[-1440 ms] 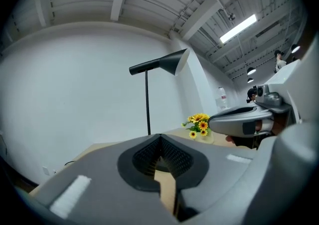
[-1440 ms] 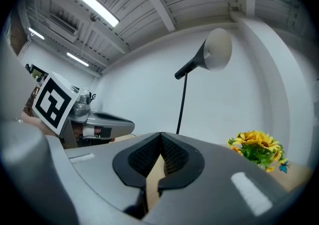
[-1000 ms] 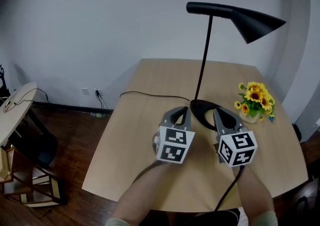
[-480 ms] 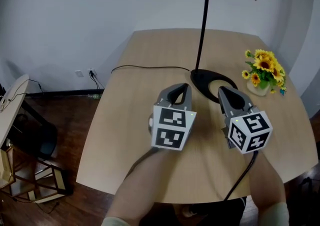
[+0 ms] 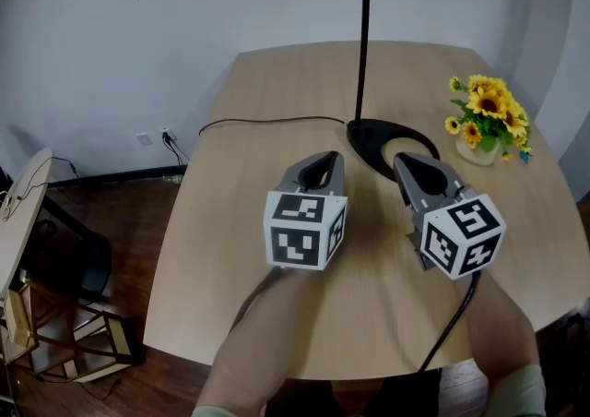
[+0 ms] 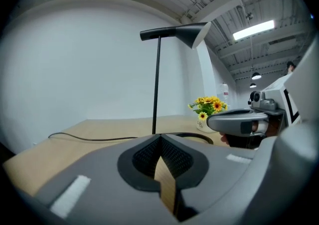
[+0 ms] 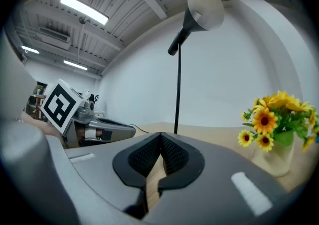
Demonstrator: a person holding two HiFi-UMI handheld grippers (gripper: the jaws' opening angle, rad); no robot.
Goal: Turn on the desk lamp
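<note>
1. At the far middle of the bench (image 5: 230, 249) stands the desk lamp (image 5: 364, 83). Its round black base (image 5: 369, 140) lies flat on the wood, and a thin pole (image 7: 178, 89) rises straight from it. The cone shade (image 7: 205, 9) reaches out to the right. The shade shows no glow in the right gripper view, so I judge the lamp unlit.
2. A power cord (image 5: 267, 120) runs from the base leftward across the bench and over its edge. It lies slack and flat, probably leading to a wall socket, and it is clear of both hands.
3. The left claw (image 5: 332, 160) sits just beside the base on its near left, jaws pressed together with nothing between them.
4. The right claw (image 5: 399, 160) appears over the base's near rim in the head view, likewise closed and empty. Whether it touches the base I cannot tell.
5. Both claws point at the lamp. Closed tips suit pressing a switch rather than gripping, which is likely why they are held so. No view shows a switch.
6. A pot of sunflowers (image 5: 486, 120) stands right of the base, apart from it and near the bench's right edge. It is outside the line of reach but close to the right claw's outer side.
7. Counted: one lamp, one cord, one pot of sunflowers, two claws and two marker cubes (image 5: 304, 229), one per claw.
</note>
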